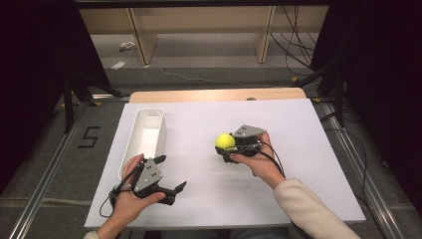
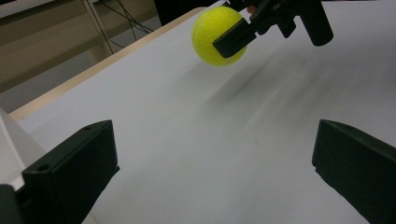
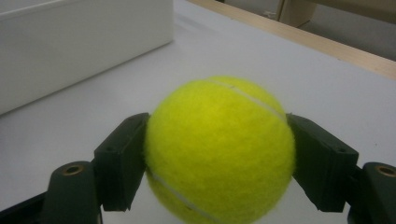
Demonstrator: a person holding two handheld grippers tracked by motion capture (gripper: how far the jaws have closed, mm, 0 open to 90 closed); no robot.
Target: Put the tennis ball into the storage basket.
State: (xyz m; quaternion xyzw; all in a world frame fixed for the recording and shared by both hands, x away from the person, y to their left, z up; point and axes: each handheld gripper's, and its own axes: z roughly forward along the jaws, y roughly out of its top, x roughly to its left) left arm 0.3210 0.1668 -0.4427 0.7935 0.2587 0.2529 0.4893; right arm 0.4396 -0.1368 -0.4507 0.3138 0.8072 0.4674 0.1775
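Nearest the high view's camera, the left black two-jaw gripper (image 1: 169,174) is held low at the near left of the white table sheet (image 1: 298,164), its jaws spread wide with nothing between them. Just beyond it, a long white rectangular plastic bin (image 1: 148,133) is seen. Farther right, the fuzzy yellow tennis ball (image 1: 225,141) is clamped between the jaws of the right gripper (image 1: 226,148), near the sheet's middle.

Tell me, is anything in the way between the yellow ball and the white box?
Nothing visible is. The right gripper holds the tennis ball, and bare white table lies between it and the white box. The left gripper waits nearer the person, jaws open.
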